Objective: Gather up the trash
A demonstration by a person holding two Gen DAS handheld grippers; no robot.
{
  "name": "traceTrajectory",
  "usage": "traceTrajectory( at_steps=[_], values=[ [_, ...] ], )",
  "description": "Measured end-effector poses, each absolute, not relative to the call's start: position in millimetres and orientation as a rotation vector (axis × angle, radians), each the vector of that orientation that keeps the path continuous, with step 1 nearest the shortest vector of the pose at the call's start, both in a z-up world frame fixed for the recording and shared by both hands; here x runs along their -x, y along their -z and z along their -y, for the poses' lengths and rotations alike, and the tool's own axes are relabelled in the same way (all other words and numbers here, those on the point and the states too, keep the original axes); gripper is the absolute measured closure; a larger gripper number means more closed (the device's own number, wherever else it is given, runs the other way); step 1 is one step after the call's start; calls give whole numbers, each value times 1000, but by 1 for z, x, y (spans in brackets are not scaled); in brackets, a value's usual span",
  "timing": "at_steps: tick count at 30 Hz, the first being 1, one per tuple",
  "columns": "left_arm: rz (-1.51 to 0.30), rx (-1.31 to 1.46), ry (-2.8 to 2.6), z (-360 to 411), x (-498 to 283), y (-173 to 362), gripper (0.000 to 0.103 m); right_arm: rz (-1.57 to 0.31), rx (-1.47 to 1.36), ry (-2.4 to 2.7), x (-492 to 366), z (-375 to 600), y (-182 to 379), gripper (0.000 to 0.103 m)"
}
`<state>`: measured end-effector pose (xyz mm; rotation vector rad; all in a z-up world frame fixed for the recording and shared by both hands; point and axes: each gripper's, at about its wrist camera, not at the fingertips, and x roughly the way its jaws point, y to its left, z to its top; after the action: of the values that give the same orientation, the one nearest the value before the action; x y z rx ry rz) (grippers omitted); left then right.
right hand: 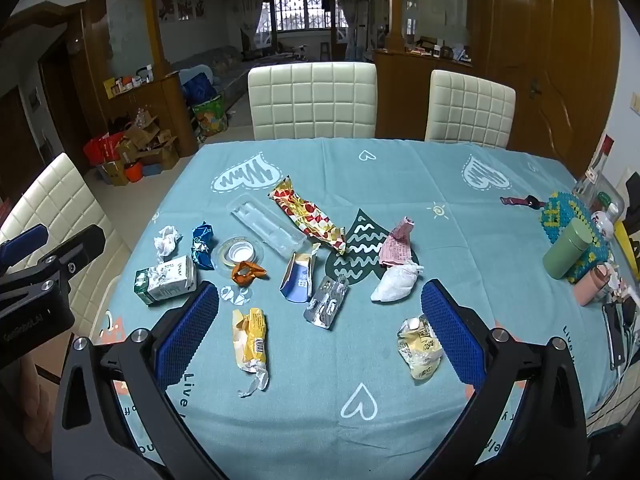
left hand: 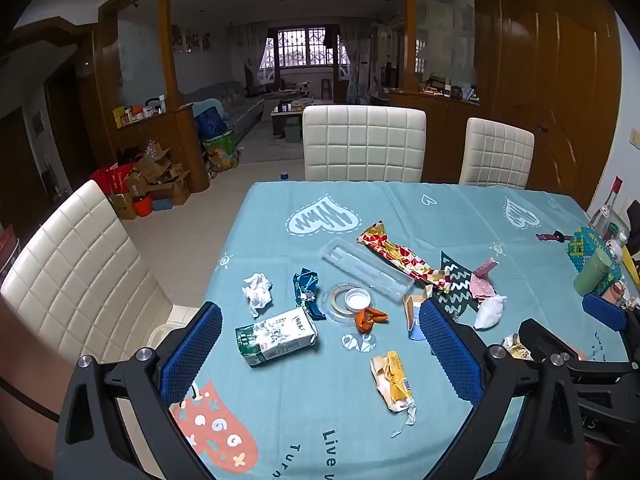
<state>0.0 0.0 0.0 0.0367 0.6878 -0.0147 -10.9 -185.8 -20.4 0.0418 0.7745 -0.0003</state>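
Trash lies scattered on the blue tablecloth [right hand: 400, 168]. My left gripper [left hand: 318, 312] hovers open over a crushed milk carton [left hand: 276, 336], a tape ring [left hand: 348, 300] with a white cap, an orange wrapper [left hand: 370, 318] and a yellow wrapper [left hand: 392, 380]. Farther off lie a tissue [left hand: 257, 292], blue foil [left hand: 307, 292], a clear tray [left hand: 366, 270] and a long red-gold wrapper [left hand: 404, 256]. My right gripper [right hand: 320, 288] stands open above a blister pack [right hand: 328, 306], between the yellow wrapper [right hand: 250, 338] and a crumpled pale wrapper [right hand: 420, 348]. Nothing is held.
White padded chairs [right hand: 312, 100] stand at the far side and left [left hand: 80, 272]. A green canister [right hand: 568, 248], a beaded holder [right hand: 568, 216], bottles and a phone [right hand: 614, 336] crowd the right edge. The table's left edge drops to tiled floor.
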Motion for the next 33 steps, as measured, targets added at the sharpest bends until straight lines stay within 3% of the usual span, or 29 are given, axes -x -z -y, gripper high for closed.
traceTrajectory(
  at_steps=[33],
  values=[
    [-681,-40,12,-2,3,5,6,-741,-40,10,15,188,9,3]
  ],
)
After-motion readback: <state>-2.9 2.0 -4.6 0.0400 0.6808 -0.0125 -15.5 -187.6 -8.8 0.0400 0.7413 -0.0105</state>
